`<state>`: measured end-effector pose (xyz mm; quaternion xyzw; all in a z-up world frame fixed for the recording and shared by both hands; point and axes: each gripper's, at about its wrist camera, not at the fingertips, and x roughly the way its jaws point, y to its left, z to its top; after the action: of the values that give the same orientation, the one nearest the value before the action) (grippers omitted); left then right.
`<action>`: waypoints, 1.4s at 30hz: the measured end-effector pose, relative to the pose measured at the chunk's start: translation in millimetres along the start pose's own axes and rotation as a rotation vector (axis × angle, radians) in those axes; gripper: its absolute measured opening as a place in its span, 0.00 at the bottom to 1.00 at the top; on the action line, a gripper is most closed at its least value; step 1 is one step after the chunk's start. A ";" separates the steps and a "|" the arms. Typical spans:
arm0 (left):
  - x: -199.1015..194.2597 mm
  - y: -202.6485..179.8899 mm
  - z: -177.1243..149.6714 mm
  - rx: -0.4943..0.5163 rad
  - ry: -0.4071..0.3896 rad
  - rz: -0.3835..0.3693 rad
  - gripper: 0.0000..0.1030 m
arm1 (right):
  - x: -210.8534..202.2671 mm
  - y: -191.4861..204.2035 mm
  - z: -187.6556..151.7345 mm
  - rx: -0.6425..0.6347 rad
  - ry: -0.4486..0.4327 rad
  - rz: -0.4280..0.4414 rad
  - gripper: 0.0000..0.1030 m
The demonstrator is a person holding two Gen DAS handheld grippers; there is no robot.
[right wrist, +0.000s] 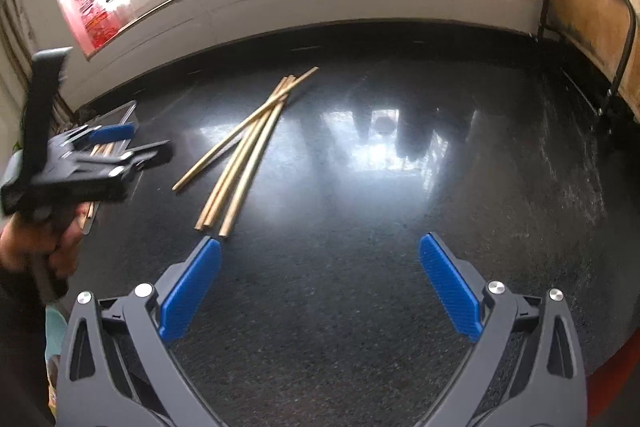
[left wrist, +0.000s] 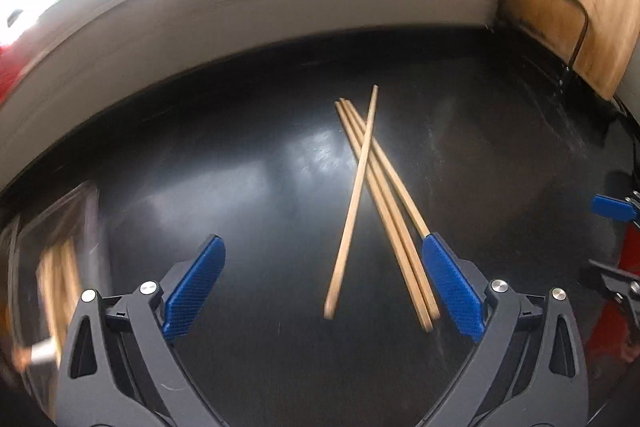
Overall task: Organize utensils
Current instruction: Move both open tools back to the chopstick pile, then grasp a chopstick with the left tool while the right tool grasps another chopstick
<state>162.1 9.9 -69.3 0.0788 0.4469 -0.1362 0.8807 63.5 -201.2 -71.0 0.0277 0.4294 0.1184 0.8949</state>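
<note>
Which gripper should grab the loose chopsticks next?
Left. The left gripper is open with the chopsticks lying between its fingers; the right gripper is open too, but they lie beyond its left finger.

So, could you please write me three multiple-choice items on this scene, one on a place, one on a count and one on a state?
1. Where do the loose chopsticks lie?
A. On the dark countertop
B. On the windowsill
C. Inside a cup

2. How many loose chopsticks are there?
A. Two
B. Four
C. Seven

3. How do the left gripper and right gripper stand?
A. Both shut on chopsticks
B. Left shut, right open
C. Both open and empty

Answers:
1. A: the sticks rest flat on the dark surface in both views.
2. B: three lie nearly side by side and one crosses them.
3. C: each wrist view shows its blue pads spread wide with nothing between them.
</note>
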 end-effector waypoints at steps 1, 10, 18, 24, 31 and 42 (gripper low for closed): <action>9.6 2.2 5.7 0.001 0.007 -0.003 0.91 | 2.0 -1.8 0.4 0.002 0.006 0.000 0.93; 75.7 10.4 22.2 0.101 0.100 -0.046 0.79 | 17.8 -11.5 16.0 -0.002 0.027 -0.015 0.93; 77.7 15.5 23.9 0.090 0.035 -0.027 0.64 | 79.3 17.0 58.6 -0.140 0.068 -0.042 0.93; 70.3 7.4 19.6 0.095 -0.003 -0.005 0.21 | 122.3 33.4 82.0 -0.159 0.128 -0.057 0.90; 65.1 20.2 16.1 -0.026 -0.006 0.025 0.07 | 150.9 44.3 96.7 -0.176 0.172 -0.125 0.85; 47.4 29.5 -5.2 -0.205 0.016 0.079 0.06 | 153.6 34.2 106.6 -0.173 0.154 -0.091 0.09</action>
<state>194.0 31.4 -110.2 0.0069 0.4621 -0.0542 0.8852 232.3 -126.2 -115.7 -0.0785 0.4859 0.1159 0.8627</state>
